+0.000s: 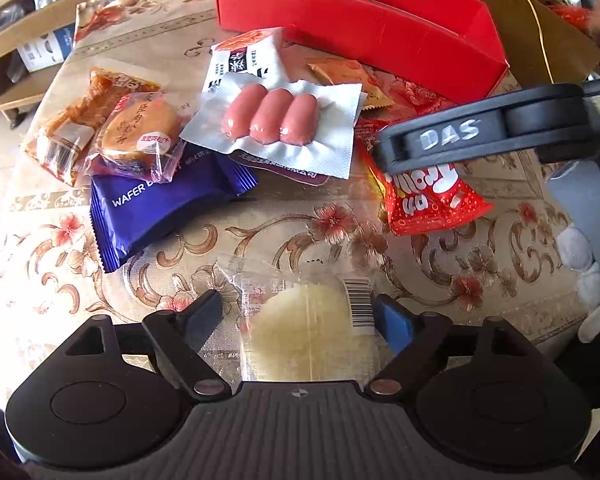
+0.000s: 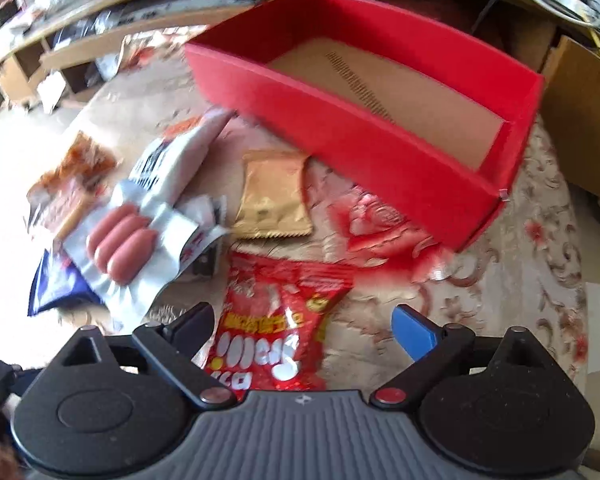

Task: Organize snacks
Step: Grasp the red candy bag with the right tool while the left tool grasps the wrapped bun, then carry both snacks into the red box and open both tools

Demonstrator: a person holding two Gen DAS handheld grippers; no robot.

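Observation:
My left gripper [image 1: 298, 314] is open around a clear-wrapped pale round cake [image 1: 304, 336] that lies between its fingers on the table. My right gripper [image 2: 304, 322] is open above a red snack bag [image 2: 278, 320], which lies between its fingers; it also shows in the left wrist view [image 1: 432, 196] under the right gripper's black body. An open red box [image 2: 380, 152] with a brown floor stands at the back, and it also shows in the left wrist view [image 1: 360, 28]. A sausage pack [image 1: 272, 120] lies mid-table.
A purple wafer pack [image 1: 160, 204], a wrapped bun [image 1: 140, 132] and an orange snack pack [image 1: 72, 128] lie at the left. A gold sachet [image 2: 274, 196] lies before the box. Wooden shelves stand behind the floral-cloth table [image 1: 300, 224].

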